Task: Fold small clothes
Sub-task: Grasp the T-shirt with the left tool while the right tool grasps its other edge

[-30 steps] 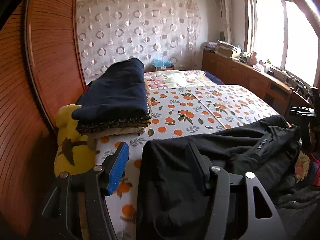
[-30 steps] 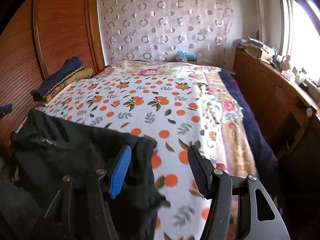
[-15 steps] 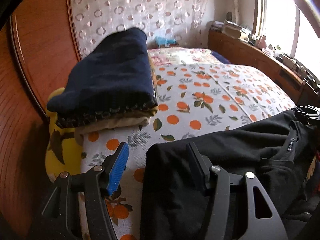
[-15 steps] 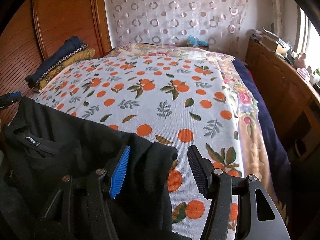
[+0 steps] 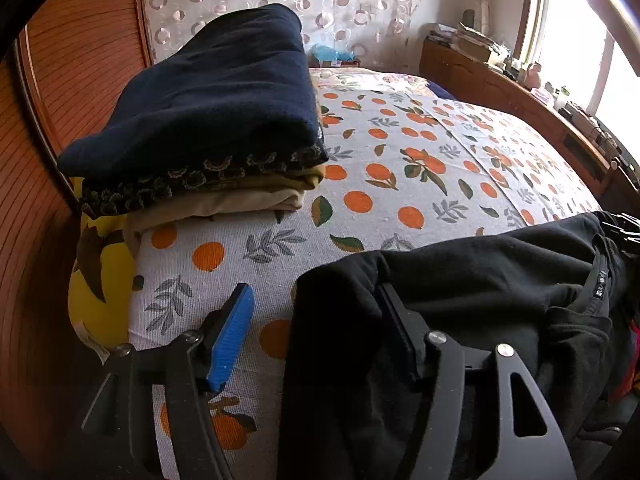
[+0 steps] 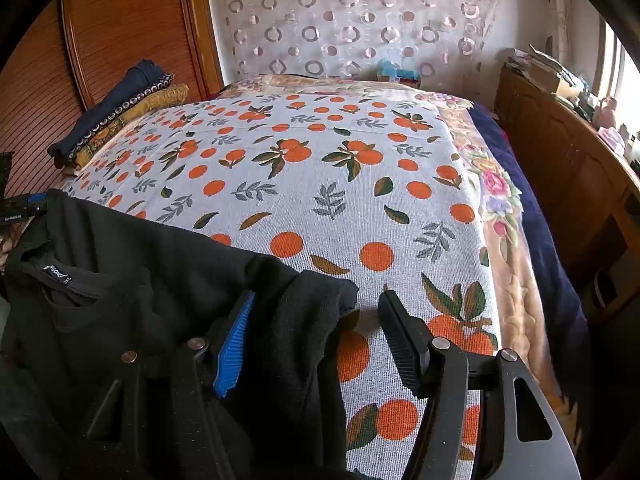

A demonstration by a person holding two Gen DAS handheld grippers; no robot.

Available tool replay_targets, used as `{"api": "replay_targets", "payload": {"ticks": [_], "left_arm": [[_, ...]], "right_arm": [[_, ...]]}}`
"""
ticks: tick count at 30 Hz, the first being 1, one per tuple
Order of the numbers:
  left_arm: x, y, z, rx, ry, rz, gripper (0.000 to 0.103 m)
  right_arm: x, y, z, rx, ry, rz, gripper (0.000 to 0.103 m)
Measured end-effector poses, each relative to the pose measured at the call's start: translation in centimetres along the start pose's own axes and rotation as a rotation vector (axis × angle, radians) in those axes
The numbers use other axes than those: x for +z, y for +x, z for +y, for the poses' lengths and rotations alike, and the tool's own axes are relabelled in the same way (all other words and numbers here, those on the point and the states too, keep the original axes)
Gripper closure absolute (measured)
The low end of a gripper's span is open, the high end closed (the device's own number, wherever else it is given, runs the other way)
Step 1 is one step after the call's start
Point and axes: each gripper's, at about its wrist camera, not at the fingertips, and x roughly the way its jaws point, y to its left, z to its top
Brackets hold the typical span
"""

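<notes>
A black top [image 5: 460, 280] lies along the near edge of the bed [image 5: 400, 168], on the orange-print cover, collar & label [image 6: 56, 271] facing up. Left tongs [image 5: 316, 332] are spread wide; the top's corner sits in the gap, draped over the black right-hand finger [image 5: 400, 336], w/ the blue pad [image 5: 232, 336] apart from the cloth, bare cover beneath it. Right tongs [image 6: 316, 340] are likewise wide apart: the top's other corner bunches in the gap beside the blue pad [image 6: 234, 344], & the black finger [image 6: 400, 340] stands clear over the cover. Whether cloth actually touches that blue pad is hard to say, since fabric hides part of it. Neither pair is pinching anything. In the right wrist view the top runs from the tongs leftward to the bed's left edge, where the tip of the left tool shows, approx level w/ the collar. A stack of folded clothes [image 5: 208, 120], navy piece on top, patterned & tan layers below, sits at the bed's left side by the wood wardrobe [image 5: 52, 80], near the top but apart from it. Yellow bedding [image 5: 96, 280] hangs below the stack. Wood cabinet [image 6: 560, 152] runs along the bed's right side
</notes>
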Motion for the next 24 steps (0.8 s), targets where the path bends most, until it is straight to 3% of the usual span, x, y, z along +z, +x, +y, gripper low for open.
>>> {"api": "replay_targets", "payload": {"ticks": [2,4,6,10,11,15,24], "left_arm": [[0.0,0.0,-0.1,-0.009,0.003,-0.001,0.041],[0.2,-0.1,-0.5,-0.041,0.020,0.000,0.056],[0.3,-0.1,-1.0,-0.088,0.029,0.009,0.082],[0.0,-1.2,-2.4,-0.094,0.076,-0.016,0.090],[-0.1,-1.8,-2.7,-0.105,0.073,-0.037,0.090],[-0.5,-6.8,-3.4,-0.139,0.041,-0.174,0.091],[0.9,-17.9,-5.4,-0.183,0.031,-0.448,0.091]], "right_arm": [[0.0,0.1,0.1,-0.002,0.000,0.001,0.039],[0.0,0.1,0.5,0.012,-0.022,0.005,0.042],[-0.1,0.0,1.1,0.029,-0.066,0.008,0.050],[-0.3,-0.7,2.0,0.070,-0.092,0.015,0.081],[-0.5,-0.9,2.4,0.064,-0.108,0.011,0.085],[-0.9,-3.5,2.9,0.073,-0.097,-0.047,0.087],[-0.3,-15.9,2.2,0.079,-0.025,-0.328,0.089]]}}
